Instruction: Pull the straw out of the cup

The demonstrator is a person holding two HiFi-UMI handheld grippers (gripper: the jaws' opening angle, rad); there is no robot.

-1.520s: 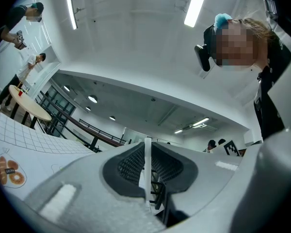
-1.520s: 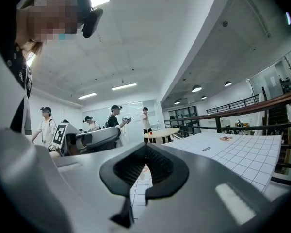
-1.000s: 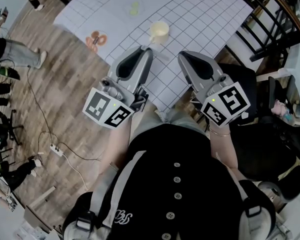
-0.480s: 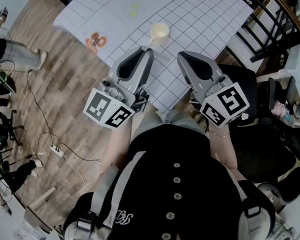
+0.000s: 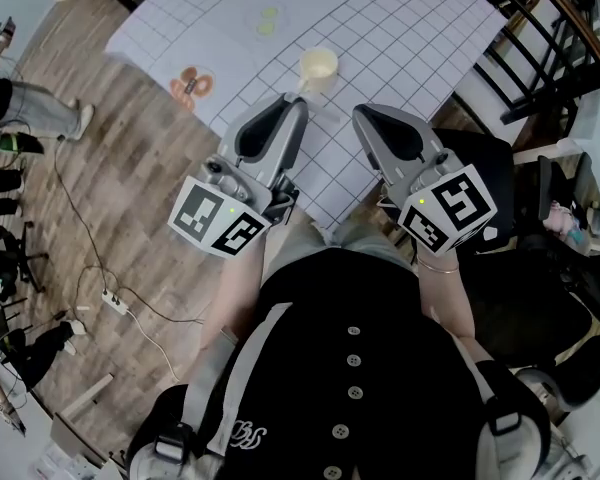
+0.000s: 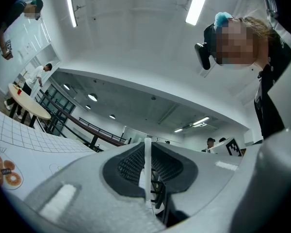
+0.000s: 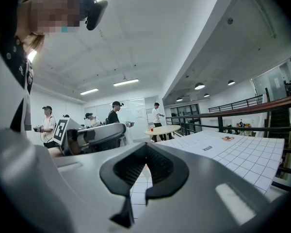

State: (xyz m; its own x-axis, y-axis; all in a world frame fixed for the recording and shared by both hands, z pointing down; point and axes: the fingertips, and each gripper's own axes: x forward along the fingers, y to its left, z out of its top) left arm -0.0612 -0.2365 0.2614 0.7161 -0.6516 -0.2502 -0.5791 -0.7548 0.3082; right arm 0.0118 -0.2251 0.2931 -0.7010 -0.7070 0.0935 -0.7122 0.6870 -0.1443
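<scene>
Straw's clear of the cup, pinched in my left hand-held gripper (image 5: 298,101)

Left one sits just on my side of the cup (image 5: 319,65), nose tipped up a bit, jaws clamped on the white straw (image 6: 145,165). The right hand-held gripper (image 5: 360,110) is level, near the cup too, jaws closed on nothing, over the gridded surface (image 5: 410,28).

Pale yellow cup (image 5: 319,65), upright and open-topped on the gridded worktop (image 5: 410,28), thin white straw (image 6: 145,171) out of it, clamped crosswise between the left tool's (image 6: 147,152) jaws.
</scene>
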